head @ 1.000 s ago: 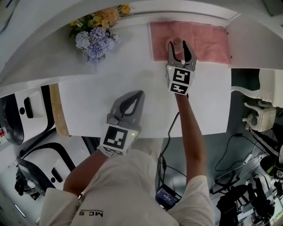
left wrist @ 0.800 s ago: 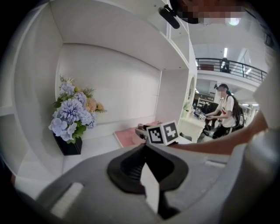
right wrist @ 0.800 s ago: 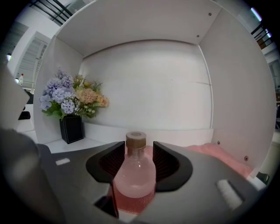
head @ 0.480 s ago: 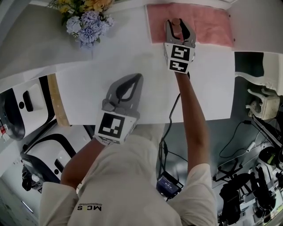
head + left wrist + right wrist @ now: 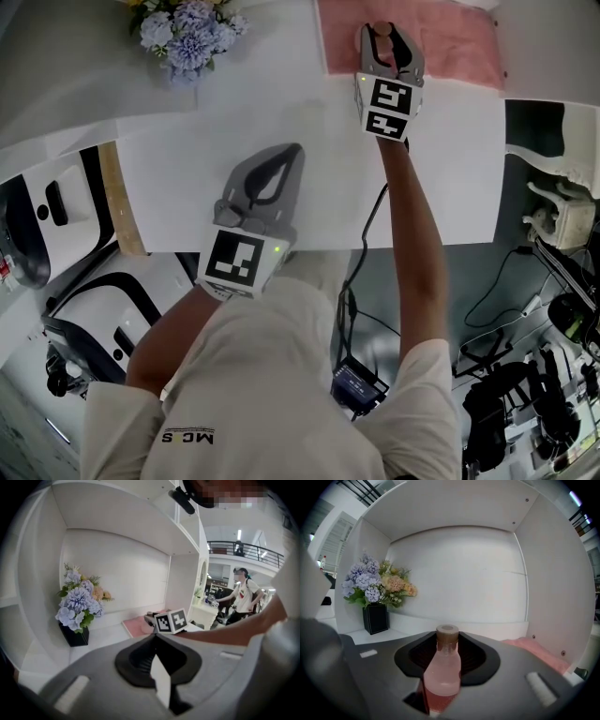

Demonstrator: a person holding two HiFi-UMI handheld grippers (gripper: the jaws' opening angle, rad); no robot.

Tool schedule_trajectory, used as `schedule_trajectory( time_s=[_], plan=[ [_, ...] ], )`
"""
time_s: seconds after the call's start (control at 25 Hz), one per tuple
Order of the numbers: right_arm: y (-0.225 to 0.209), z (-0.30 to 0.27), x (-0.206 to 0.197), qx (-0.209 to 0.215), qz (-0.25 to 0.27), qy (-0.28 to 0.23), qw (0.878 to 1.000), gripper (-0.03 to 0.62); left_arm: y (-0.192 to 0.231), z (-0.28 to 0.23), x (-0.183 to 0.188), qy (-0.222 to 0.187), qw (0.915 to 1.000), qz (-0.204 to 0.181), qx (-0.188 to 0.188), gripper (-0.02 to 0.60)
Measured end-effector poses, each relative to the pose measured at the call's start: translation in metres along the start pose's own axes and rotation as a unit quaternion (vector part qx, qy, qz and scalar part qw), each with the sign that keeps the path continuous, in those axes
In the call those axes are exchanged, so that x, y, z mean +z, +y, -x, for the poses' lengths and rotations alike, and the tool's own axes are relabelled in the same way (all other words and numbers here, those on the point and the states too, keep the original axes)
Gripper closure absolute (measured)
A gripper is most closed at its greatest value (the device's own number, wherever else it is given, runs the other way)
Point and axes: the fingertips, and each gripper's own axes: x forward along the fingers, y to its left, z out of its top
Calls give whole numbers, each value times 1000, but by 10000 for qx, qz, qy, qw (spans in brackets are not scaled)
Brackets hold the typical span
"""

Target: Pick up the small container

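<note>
A person reaches across a white tabletop (image 5: pixel 450 169) with a claw in each hand. The right claw (image 5: pixel 384 33) is stretched out over the left end of a pink towel (image 5: pixel 450 52) that lies at the far edge, under a white shelf recess. Its jaws are closing around a small bottle (image 5: pixel 443 672) that stands upright between them. The bottle is clear, holds pink liquid and has a brown cap. Its base is hidden by the claw, so it can only be said to appear to stand on the towel's left end, and the view does not settle whether the pads already touch it.

The left claw (image 5: pixel 292 150) is well apart from the towel, on the person's side and to the left, low over the bare tabletop. Its jaws are together with nothing between them.

A bunch of blue and yellow flowers (image 5: pixel 187 33) in a black vase (image 5: pixel 375 618) stands well to the left of the towel, at the same far edge. Another person (image 5: pixel 243 595) in a white top is seen in the background, beyond the towel.
</note>
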Motion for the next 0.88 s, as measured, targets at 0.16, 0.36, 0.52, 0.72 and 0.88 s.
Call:
schedule_trajectory(
  time_s=[0.16,0.36,0.52,0.72,0.88],
  plan=[
    [0,0,0,36,52,-13,10000,456,5,1,-2,8,10000,44,56,581],
    [9,5,5,129,171,-33,9998,454,6,-3,0,9,10000,24,85,581],
    [19,17,10,277,184,-61,9994,456,1,-3,2,-2,10000,64,65,581],
    [28,34,23,475,195,-117,9986,456,0,-4,8,-10,9999,100,98,581],
    [29,50,33,630,201,-144,9977,456,-6,-5,11,-47,9997,211,118,581]
  ],
)
